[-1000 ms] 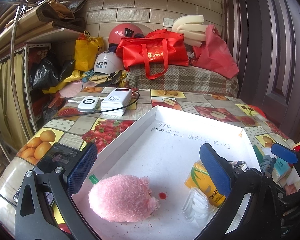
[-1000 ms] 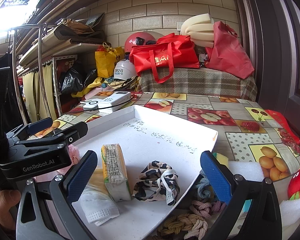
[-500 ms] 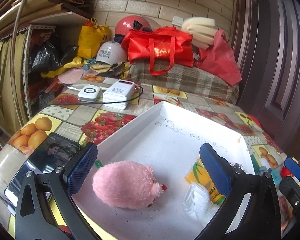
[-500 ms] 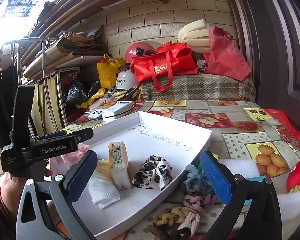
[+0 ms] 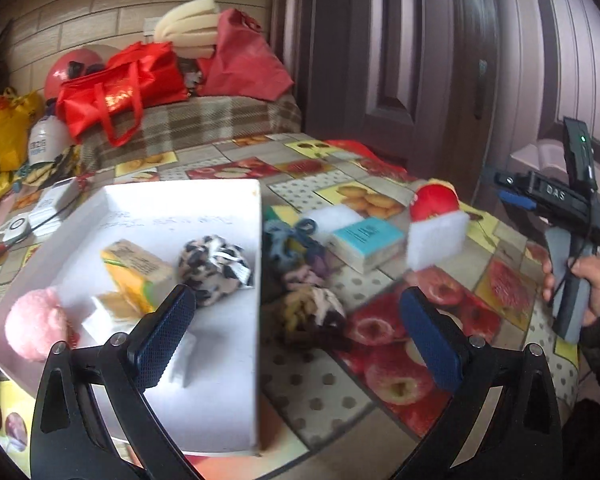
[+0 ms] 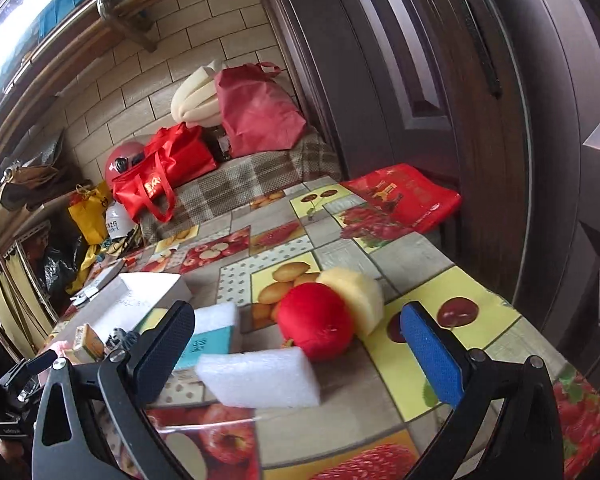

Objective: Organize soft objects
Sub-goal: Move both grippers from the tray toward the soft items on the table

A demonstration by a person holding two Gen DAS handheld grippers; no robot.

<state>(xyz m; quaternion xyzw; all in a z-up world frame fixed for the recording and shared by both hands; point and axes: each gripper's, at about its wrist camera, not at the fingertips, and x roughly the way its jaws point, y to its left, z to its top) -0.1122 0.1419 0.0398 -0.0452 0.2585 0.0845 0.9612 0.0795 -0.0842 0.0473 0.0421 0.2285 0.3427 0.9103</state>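
Observation:
A white tray (image 5: 228,408) holds a pink plush ball (image 5: 34,328), a yellow tissue pack (image 5: 136,268), a leopard scrunchie (image 5: 214,264) and a white mask. To its right on the table lie braided ropes (image 5: 310,312), a blue scrunchie (image 5: 288,236), a teal box (image 5: 366,242), a white foam block (image 6: 260,378), a red plush apple (image 6: 316,320) and a yellow sponge (image 6: 356,292). My left gripper (image 5: 296,336) is open and empty above the ropes. My right gripper (image 6: 296,352) is open and empty, near the foam block and apple.
The table has a fruit-print cloth (image 6: 440,256). A dark door (image 6: 440,100) stands to the right. Red bags (image 5: 120,80), helmets and a plaid-covered box stand at the back. A power bank (image 5: 54,200) lies left of the tray.
Both grippers have swung to the right. The left view now faces the tray's right edge and the loose items; the right view now faces the apple, sponge and foam block.

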